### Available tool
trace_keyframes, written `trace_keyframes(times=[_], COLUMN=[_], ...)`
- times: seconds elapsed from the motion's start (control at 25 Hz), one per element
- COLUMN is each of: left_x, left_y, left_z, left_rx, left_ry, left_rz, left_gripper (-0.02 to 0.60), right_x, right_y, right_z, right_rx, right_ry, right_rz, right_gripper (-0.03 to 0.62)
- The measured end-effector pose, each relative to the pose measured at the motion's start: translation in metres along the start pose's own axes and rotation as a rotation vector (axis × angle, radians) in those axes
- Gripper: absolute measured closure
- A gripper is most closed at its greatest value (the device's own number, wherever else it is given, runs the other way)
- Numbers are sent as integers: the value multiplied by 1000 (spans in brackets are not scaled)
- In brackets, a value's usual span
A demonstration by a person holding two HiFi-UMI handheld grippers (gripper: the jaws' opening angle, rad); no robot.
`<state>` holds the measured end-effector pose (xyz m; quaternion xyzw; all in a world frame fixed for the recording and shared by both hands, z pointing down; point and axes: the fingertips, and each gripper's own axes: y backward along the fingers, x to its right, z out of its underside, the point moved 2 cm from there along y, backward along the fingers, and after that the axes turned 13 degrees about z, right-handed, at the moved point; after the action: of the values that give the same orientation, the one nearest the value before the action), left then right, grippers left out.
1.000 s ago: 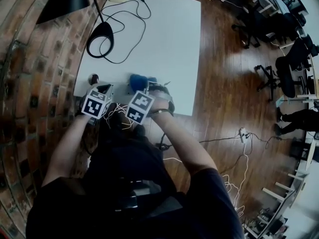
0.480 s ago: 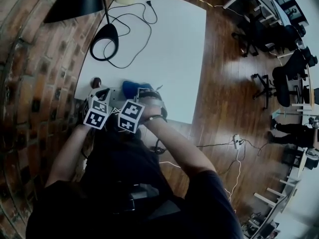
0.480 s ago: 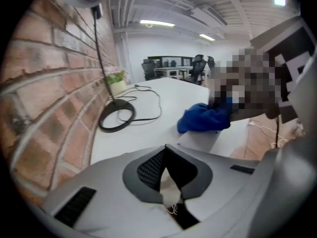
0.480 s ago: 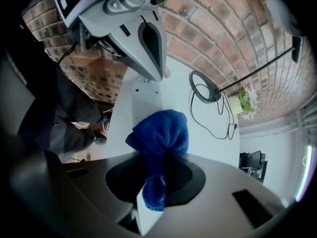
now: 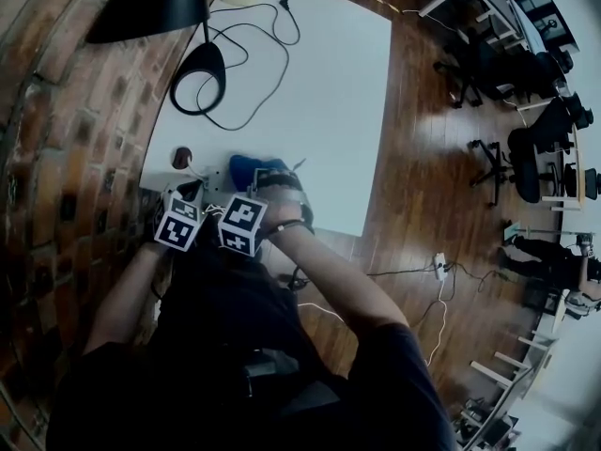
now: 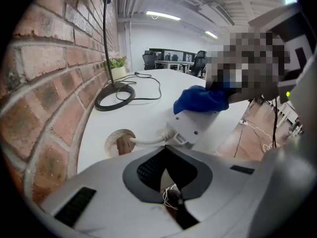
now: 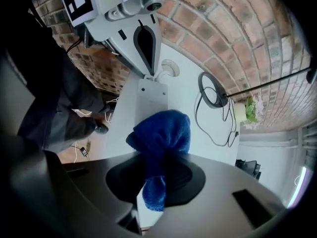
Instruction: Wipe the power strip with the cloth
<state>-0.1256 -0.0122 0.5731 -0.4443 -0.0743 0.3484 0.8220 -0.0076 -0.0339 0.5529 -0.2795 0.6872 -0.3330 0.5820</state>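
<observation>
Cloth of blue terry, clamped in the right gripper, lies on a white plastic power strip mid-frame, the left gripper closed above it.

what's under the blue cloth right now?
One end of the white power strip, lying on the table. The blue cloth, clamped in the right gripper, bunches on it and hides that end's top; only the cable end shows bare.

Far end of power strip under cloth, lamp shade cropped
</observation>
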Motion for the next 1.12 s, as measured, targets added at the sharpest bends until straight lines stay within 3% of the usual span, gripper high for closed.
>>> trace_keyframes(times=[0.28, 0.64, 0.88, 1.12], left_x=[0, -1, -2, 0], left_y=[-3, -4, -1, -1], left_z=[-2, -2, -2, -3], left_rx=[-10, -42, -32, -39], left_ry=[16, -30, -14, -14], left_rz=[55, 104, 132, 150], left_gripper=[588, 589, 591, 589], right_x=[2, 3, 5, 9], right_y=[1, 9, 11, 13], right_z=[-27, -84, -102, -114], right_rx=[40, 242, 312, 452], right_ry=[74, 123, -29, -368], right_rz=[-1, -34, -105, -230], right_gripper=[536, 536, 536, 531])
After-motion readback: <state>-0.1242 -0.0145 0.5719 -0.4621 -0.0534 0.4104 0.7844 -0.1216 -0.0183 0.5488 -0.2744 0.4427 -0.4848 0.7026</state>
